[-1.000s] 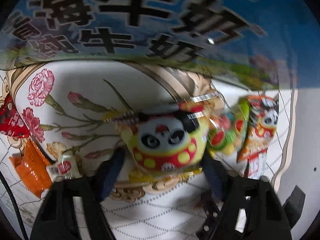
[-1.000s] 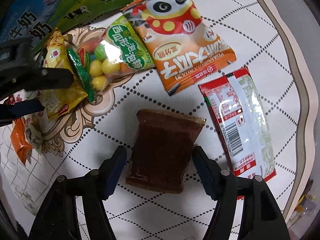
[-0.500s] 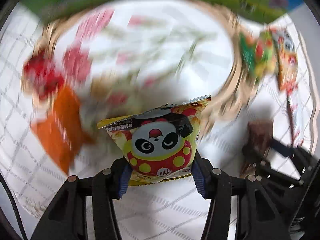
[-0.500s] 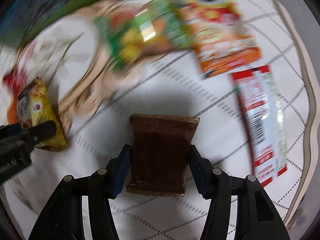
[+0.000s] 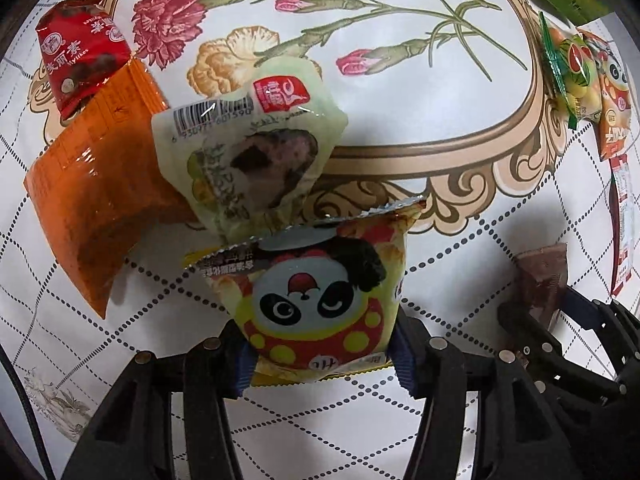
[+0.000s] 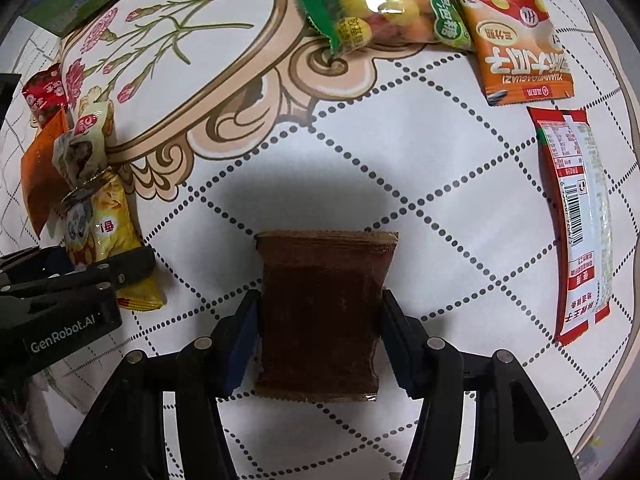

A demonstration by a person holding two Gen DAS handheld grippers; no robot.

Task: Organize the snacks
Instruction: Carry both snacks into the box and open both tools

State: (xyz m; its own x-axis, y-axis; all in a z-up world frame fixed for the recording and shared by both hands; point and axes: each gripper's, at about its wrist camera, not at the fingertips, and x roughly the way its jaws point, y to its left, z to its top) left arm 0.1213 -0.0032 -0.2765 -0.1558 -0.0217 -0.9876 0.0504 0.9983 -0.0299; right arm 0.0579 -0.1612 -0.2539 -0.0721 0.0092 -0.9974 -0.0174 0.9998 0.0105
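The left gripper [image 5: 320, 354] was clamped on a yellow panda packet [image 5: 316, 300], its blue-padded fingers [image 5: 245, 364] pressing the crinkled foil sides near the bottom seam, so the packet stood up between them over the worktop [image 5: 460, 240]. The right gripper [image 6: 318, 340] was likewise closed on a dark brown packet [image 6: 320, 312], a flat, matte rectangle with serrated seams at top and bottom, gripped at both long edges above a dotted diamond pattern on the white cloth. Just beyond the panda packet's upper seam lay a pale green translucent pouch [image 5: 252, 152] with a barcode and a dark filling showing through, overlapping a glossy orange wrapper [image 5: 96, 200]; a small red packet [image 5: 80, 64] sat at the orange wrapper's far end. Across the worktop, well apart from that cluster, a clear-windowed green bag of round coloured candies [image 6: 380, 4] lay touching an orange panda sachet [image 6: 516, 36], and a long red-and-white packet [image 6: 576, 220] lay nearer the right edge. The cloth carried a printed oval frame with pink carnations [image 5: 168, 20] and beige scrollwork.
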